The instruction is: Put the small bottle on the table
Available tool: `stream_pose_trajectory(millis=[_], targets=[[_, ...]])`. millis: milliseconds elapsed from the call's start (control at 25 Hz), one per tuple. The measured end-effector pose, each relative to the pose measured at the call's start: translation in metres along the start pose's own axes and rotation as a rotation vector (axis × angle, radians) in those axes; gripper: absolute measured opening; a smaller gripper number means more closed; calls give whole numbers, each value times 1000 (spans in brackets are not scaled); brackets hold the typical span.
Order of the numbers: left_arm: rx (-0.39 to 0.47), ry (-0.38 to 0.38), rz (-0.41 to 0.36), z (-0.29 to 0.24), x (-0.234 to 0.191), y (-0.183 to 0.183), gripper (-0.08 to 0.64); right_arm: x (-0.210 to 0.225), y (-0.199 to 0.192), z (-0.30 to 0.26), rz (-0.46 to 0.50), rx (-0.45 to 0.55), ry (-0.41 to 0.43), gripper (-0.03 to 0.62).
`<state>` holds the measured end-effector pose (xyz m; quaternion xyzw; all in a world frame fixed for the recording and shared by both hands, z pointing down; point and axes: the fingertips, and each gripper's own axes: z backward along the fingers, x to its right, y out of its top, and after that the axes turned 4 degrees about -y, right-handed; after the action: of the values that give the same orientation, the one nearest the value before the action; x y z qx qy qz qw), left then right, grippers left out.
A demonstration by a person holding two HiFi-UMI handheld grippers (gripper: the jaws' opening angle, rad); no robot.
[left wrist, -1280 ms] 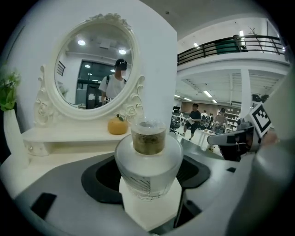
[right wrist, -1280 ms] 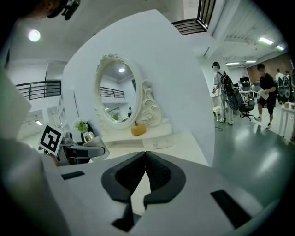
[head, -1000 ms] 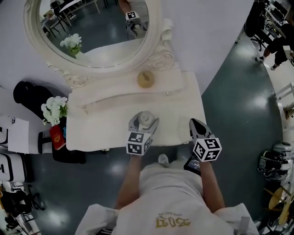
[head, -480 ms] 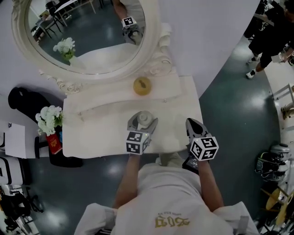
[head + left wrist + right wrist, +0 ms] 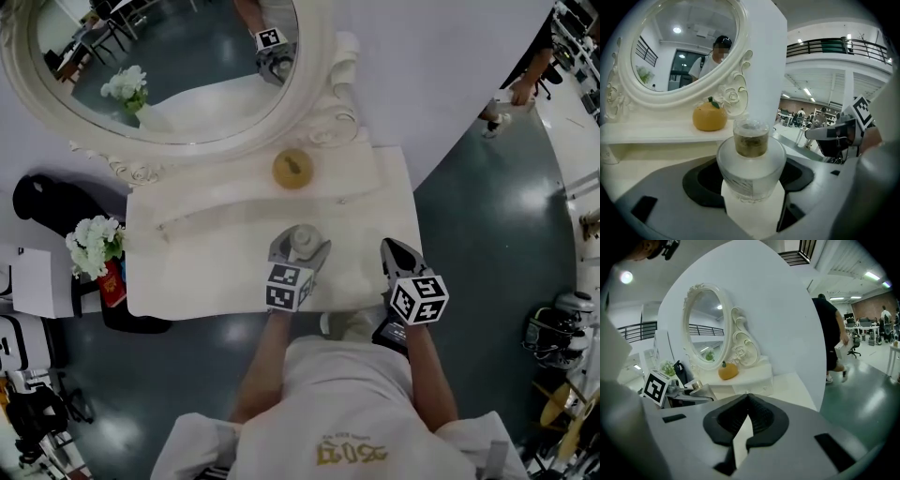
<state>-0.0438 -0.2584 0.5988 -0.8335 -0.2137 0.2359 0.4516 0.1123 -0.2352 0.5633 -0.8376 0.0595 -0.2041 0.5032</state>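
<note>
Little has shifted in the past second. The left gripper (image 5: 300, 255) hangs over the same front stretch of the cream dressing table (image 5: 206, 253) with its jaws no wider or narrower than before. The head view has drifted slightly, and a passer-by (image 5: 525, 75) at the far right has walked on across the grey floor. That stillness suggests the placing has reached its last step and the release has not yet been made. Nearest the person, the left gripper's jaws stand wide and are clamped on the broad clear body of the small bottle (image 5: 750, 164). The bottle stands upright between the dark pads, its short neck and cap rising just above them. It sits low over the tabletop near the front edge, but neither view settles whether its base already rests on the surface. Just to the right, level with it and apart from the bottle, the right gripper (image 5: 395, 251) hovers near the table's front right corner, its jaws together at the tips and holding nothing. Farther back, an orange fruit (image 5: 292, 169) sits on the raised shelf (image 5: 234, 192), well clear of the bottle. Behind that rises the oval mirror (image 5: 187, 56) in its ornate white frame. White flowers (image 5: 92, 246) stand off the table's left end. If the base is down, opening the left jaws would be all that remains of the task.
</note>
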Motion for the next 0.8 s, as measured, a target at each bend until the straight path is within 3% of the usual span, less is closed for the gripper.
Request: stream_pose_trajectory(millis=[320,600,800], targets=[[-70,-26,16,-28,-5,-28,347,6,-21,-20,-10,-76,-5,12],[-133,-19,-61,-49,-7,-45,347,8,-20,-33,11,-107,2,12],[-122,-20,-82,-56,-10,-45,347,13,-25,-39,12,-128,0,12]])
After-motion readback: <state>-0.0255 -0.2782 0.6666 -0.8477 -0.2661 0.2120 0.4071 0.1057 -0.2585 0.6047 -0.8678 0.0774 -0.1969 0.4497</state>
